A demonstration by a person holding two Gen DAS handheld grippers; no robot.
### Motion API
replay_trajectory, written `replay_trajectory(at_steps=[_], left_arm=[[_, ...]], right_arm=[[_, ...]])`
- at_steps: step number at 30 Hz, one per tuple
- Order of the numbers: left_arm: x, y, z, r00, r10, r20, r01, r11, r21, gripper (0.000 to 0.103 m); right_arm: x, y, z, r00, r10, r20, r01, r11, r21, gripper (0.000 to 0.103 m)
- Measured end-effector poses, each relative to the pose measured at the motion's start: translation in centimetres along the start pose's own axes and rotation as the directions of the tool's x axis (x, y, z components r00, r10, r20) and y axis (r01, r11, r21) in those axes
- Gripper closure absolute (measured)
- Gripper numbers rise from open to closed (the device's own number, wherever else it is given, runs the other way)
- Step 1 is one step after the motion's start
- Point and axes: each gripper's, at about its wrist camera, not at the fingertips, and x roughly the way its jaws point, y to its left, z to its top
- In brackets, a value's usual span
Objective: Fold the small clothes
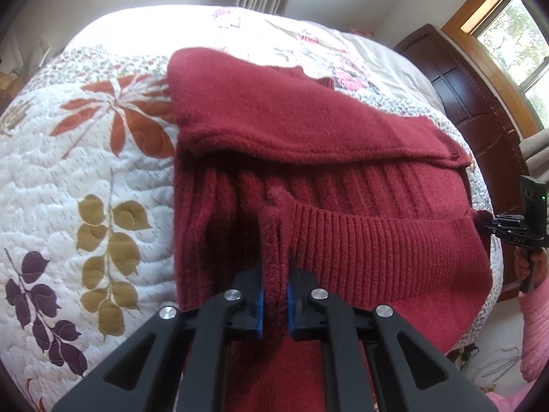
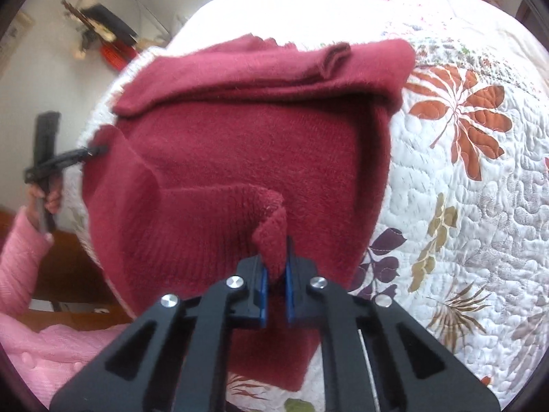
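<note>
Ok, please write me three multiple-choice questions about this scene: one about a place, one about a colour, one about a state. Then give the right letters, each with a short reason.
1. Where does the sweater lie?
A. on a quilted bedspread
B. on a wooden floor
C. in a basket

2. What colour is the sweater?
A. navy blue
B. dark red
C. grey

3. How are the left gripper and the right gripper?
A. both open and away from the sweater
B. only the left is shut
C. both shut on the sweater's ribbed hem

Key:
1 A, the flowered bedspread shows around the sweater.
2 B, the knit is dark red in both views.
3 C, each wrist view shows fabric pinched between the blue pads.
</note>
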Motion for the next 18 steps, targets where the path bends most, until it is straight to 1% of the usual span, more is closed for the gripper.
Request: replay_trajectory(at_steps=[3,5,7,9,11,13,15,16,18], left_arm=[[-1.3,0.0,-0.4,0.999,-0.015,0.045,0.015,1.0,-0.017,0.094],[-1.8,0.2,-0.8,0.998,-0.015,0.062,0.017,0.999,-0.03,0.094],[-1.7,0.3,-1.1,0.998,0.001,0.06,0.001,0.999,-0.035,0.095],[-2.0,0.5,-1.3,0.998,0.005,0.063,-0.002,0.999,-0.042,0.095],[-3.1,0.4,-0.9,0.996,-0.007,0.092,0.011,0.999,-0.049,0.095],[-4.8,0.4,-0.2,0.99,-0.028,0.14,0.036,0.998,-0.051,0.095],[-6.4,0.2,0.9,0.982,-0.043,0.183,0.053,0.997,-0.05,0.095],[-7.3,0.1,1.6,0.977,-0.041,0.211,0.052,0.997,-0.049,0.095],[-8.3,-0.1,3.1,0.967,-0.026,0.255,0.041,0.998,-0.05,0.095]], right_arm=[[-1.2,-0.1,-0.5,0.999,0.019,0.038,-0.019,1.0,0.005,0.097],[-1.0,-0.5,-0.7,1.0,0.006,0.031,-0.007,1.0,0.018,0.097],[-0.6,-0.7,-0.9,1.0,-0.002,0.013,0.002,1.0,0.027,0.097],[-0.8,-0.8,-0.8,0.999,0.022,0.025,-0.023,0.999,0.045,0.097],[-2.3,-1.0,-0.2,0.995,0.067,0.078,-0.072,0.996,0.057,0.097],[-4.7,-1.3,0.8,0.982,0.115,0.148,-0.126,0.99,0.065,0.097],[-6.4,-1.4,1.9,0.971,0.134,0.196,-0.148,0.987,0.059,0.097],[-7.6,-1.4,2.8,0.963,0.14,0.23,-0.156,0.986,0.051,0.097],[-8.9,-1.7,4.4,0.954,0.141,0.266,-0.159,0.986,0.044,0.097]])
